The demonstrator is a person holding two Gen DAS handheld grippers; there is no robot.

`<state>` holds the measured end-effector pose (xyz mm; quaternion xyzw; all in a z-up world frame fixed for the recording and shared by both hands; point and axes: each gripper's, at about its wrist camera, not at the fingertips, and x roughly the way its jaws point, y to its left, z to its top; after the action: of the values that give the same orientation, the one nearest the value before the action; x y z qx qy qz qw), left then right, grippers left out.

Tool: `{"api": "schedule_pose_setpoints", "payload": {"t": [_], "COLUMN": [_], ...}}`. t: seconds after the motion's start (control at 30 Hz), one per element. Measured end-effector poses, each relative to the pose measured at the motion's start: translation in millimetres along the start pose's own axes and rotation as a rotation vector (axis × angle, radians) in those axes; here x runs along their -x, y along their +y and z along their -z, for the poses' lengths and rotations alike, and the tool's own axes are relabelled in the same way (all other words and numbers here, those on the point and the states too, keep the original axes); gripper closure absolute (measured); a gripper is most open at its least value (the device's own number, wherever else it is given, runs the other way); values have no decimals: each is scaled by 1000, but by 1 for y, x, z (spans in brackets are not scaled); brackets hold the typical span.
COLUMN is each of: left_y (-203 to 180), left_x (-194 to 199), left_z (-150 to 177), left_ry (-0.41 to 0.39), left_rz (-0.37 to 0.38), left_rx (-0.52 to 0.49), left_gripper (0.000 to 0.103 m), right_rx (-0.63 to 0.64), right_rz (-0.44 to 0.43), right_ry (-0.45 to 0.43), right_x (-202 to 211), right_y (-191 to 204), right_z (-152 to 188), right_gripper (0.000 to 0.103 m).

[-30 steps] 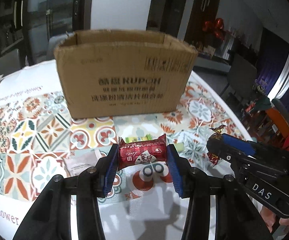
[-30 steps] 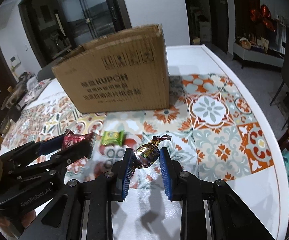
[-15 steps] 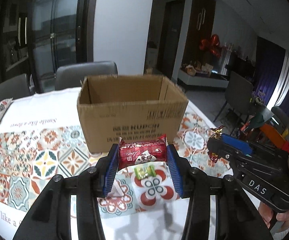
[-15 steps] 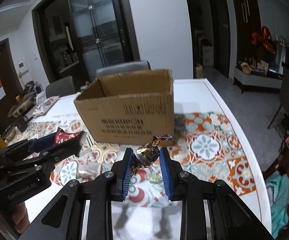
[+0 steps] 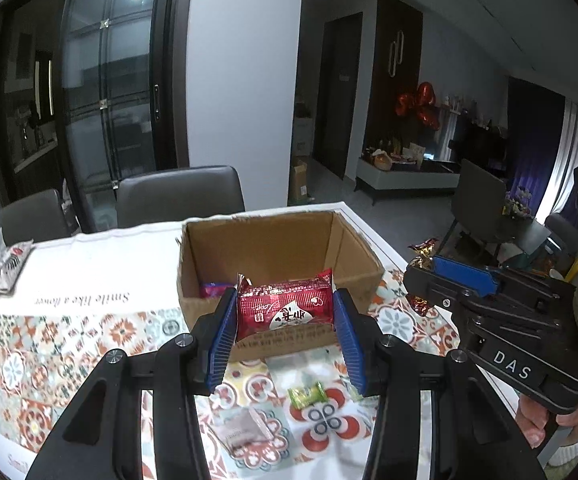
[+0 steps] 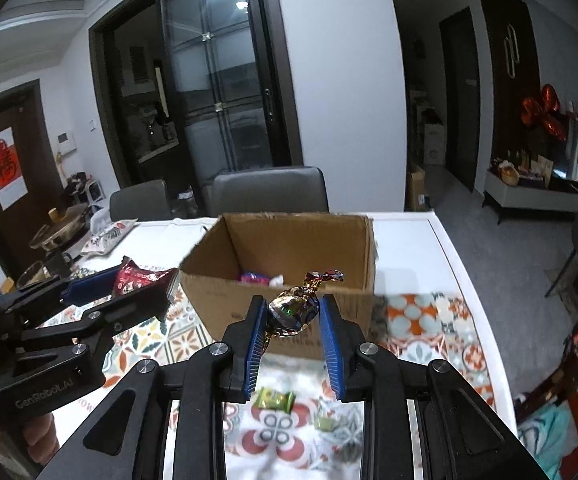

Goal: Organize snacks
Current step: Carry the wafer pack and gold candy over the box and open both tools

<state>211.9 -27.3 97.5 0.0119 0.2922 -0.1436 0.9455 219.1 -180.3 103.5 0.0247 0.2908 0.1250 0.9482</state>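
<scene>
left claw [image 5: 285,322]: pinching red pack [image 5: 285,311], held above the bench just in front of the box [image 5: 353,256]
right claw [image 6: 292,328]: pinching foil candy [image 6: 293,312], raised before the box's near wall
box: open-topped, on patterned bench [image 5: 69,332]; pink wrapper [image 6: 253,278] visible inside
loose on bench: green candy [image 5: 308,393], pale sachet [image 5: 245,432], both near side of box
both claws: side by side, apart

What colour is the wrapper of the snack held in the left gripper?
The snack packet is shiny red with a white patch and white lettering; the left wrist view shows it best.
</scene>
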Motion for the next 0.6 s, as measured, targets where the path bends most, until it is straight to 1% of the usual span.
{"api": "schedule_pose_setpoints", "payload": {"t": [0.23,0.3,0.43,0.6], "left_y": [9,13,18,27], "left_x": [-17,-24,-39,-67], "left_z": [-25,-29,-39,-49], "left_ry": [24,34,55,114], "left_rz": [-16,-19,-34,0], "left_rx": [-15,-15,-35,1], "left_gripper": [56,56,56,56], "right_rx": [51,59,84,79], "right_rz": [-19,-7,1,-39], "right_ry": [32,44,62,116], "right_x": [-21,-28,-40,-69], "right_y": [3,3,1,-4], "right_z": [-31,-38,-43,-53], "right_gripper": [74,74,74,74]}}
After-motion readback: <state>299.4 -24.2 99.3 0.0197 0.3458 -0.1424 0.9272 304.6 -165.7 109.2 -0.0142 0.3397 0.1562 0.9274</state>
